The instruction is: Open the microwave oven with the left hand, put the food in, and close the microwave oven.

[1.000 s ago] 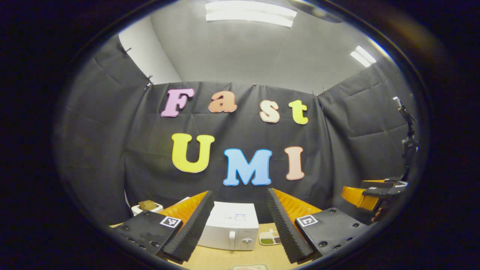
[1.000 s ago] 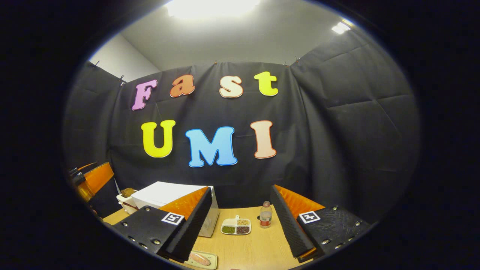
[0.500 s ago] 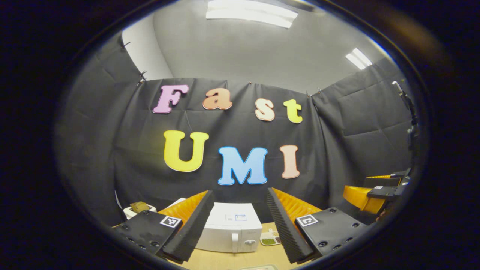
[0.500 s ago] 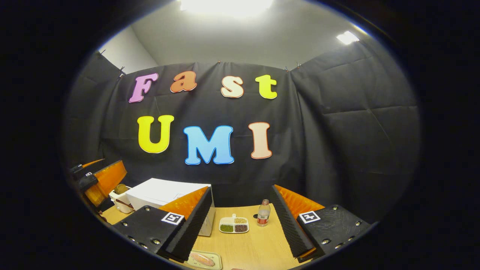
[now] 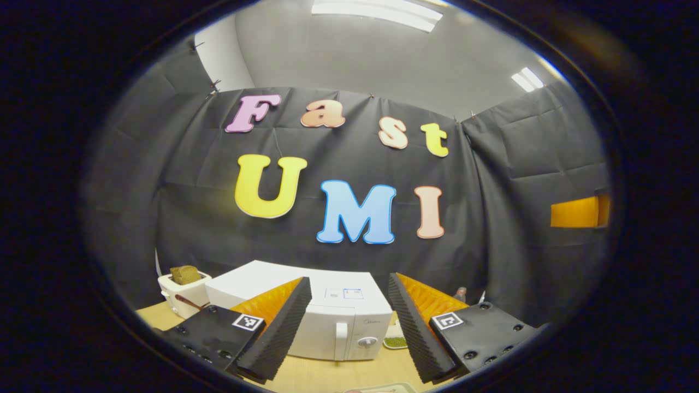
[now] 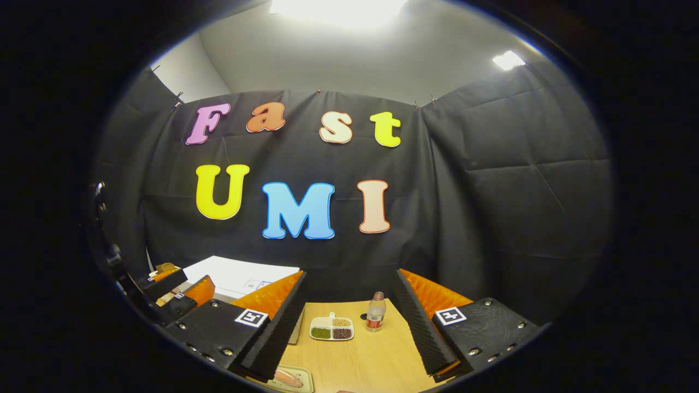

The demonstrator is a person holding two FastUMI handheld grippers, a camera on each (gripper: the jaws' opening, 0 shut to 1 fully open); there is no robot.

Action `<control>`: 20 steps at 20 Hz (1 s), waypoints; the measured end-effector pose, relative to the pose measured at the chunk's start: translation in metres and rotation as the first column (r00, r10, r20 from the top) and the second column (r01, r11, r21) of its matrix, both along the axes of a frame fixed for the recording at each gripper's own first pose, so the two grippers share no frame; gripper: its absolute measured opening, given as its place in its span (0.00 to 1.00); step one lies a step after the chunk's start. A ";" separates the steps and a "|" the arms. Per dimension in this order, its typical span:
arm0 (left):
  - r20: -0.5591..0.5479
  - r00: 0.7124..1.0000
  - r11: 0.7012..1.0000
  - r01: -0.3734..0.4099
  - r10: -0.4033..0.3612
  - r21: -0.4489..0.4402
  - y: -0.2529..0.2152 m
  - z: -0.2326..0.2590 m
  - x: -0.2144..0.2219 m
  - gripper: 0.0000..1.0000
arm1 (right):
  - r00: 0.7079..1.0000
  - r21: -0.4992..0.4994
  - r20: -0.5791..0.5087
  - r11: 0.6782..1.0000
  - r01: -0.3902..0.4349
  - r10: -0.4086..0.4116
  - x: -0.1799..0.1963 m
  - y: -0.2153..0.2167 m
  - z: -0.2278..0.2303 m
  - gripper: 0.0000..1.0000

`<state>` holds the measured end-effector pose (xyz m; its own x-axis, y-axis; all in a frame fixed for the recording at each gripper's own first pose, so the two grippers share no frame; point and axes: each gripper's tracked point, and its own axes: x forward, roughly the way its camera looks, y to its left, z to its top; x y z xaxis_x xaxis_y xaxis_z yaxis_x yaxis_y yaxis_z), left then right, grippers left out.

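the white box-shaped microwave oven (image 5: 327, 322) stands closed on the light wooden desk (image 6: 371, 360), just ahead of the left gripper (image 5: 349, 327), fingers apart. the right gripper (image 6: 349, 327) is also spread, above the desk.

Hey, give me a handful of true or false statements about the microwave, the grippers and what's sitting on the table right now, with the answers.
1. The microwave door is shut. True.
2. The left gripper is clamped on the door handle. False: its fingers stand apart with nothing between them, short of the microwave.
3. A divided dish of beans and grains lies on the table beside a bottle. True.
4. The bottle lies on its side. False: it stands upright.
5. The right gripper is open and holds nothing. True.
6. The toaster left of the microwave has no bread in it. False: a slice sticks out of its top.
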<state>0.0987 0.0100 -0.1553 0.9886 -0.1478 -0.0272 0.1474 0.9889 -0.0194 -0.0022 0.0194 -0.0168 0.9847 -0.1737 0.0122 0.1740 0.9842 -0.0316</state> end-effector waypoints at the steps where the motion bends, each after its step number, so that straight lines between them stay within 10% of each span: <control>1: -0.012 1.000 1.000 -0.004 0.004 0.017 -0.001 -0.020 0.008 0.94 | 1.000 0.000 -0.021 1.000 -0.008 0.008 0.002 0.000 -0.009 0.95; 17: -0.241 0.971 0.998 0.007 0.009 0.064 -0.015 -0.239 0.106 0.95 | 0.973 -0.006 -0.224 0.999 0.050 -0.050 -0.020 -0.033 -0.084 0.96; 20: -0.265 0.964 0.999 -0.022 0.034 0.049 -0.009 -0.252 0.116 0.79 | 0.967 -0.017 -0.246 0.998 0.059 -0.061 -0.024 -0.037 -0.092 0.95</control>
